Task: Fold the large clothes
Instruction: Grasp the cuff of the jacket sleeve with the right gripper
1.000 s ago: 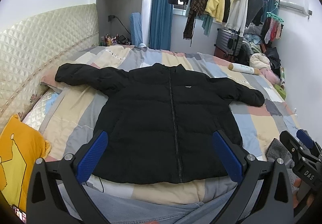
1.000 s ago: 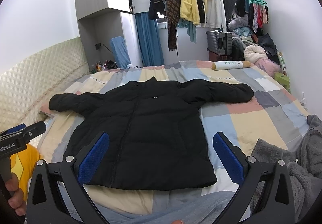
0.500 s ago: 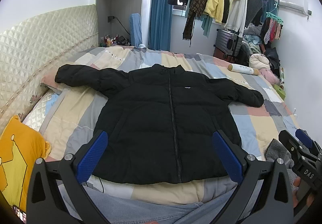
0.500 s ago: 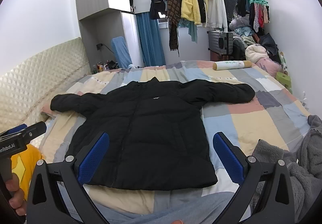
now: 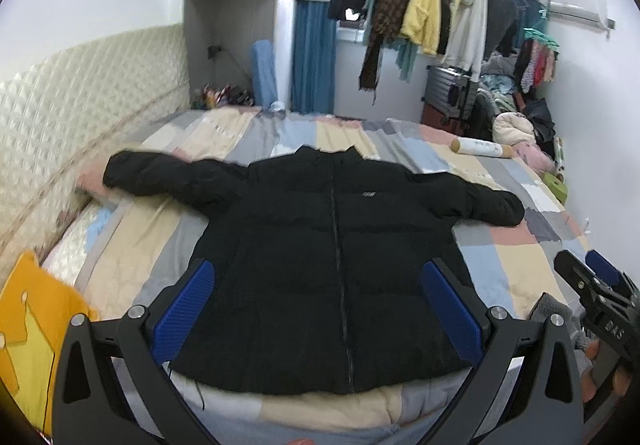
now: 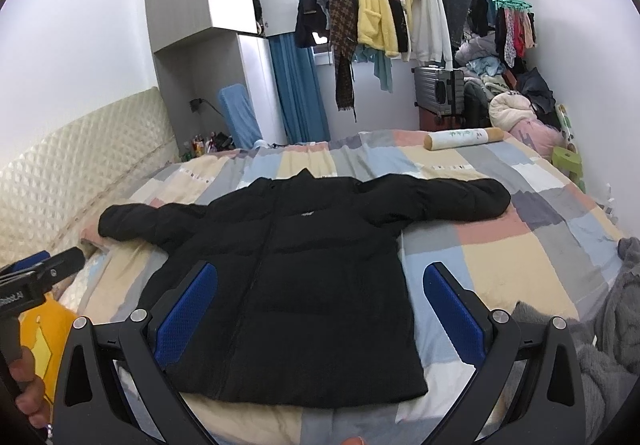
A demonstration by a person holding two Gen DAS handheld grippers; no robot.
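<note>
The left gripper (image 5: 320,319) has its blue-padded fingers (image 5: 185,315) spread wide apart with nothing between them, held above the near hem of the black puffer jacket (image 5: 340,261). The right gripper (image 6: 320,319) is likewise spread, its fingers (image 6: 450,313) empty and hovering over the hem on the jacket's other side. The jacket lies flat, front up and zipped, on the patchwork bed cover (image 6: 512,257), collar away from the cameras and both sleeves stretched out sideways. Nothing lies on the jacket. Just beside the right gripper a grey fleece blanket (image 6: 608,349) is bunched at the bed's edge; by the left one sits a yellow pillow (image 5: 28,329). A rolled bolster (image 6: 464,137) rests at the far side of the bed, well apart from the jacket. Behind it hang clothes on a rail (image 6: 384,9) near a suitcase (image 6: 440,91).
</note>
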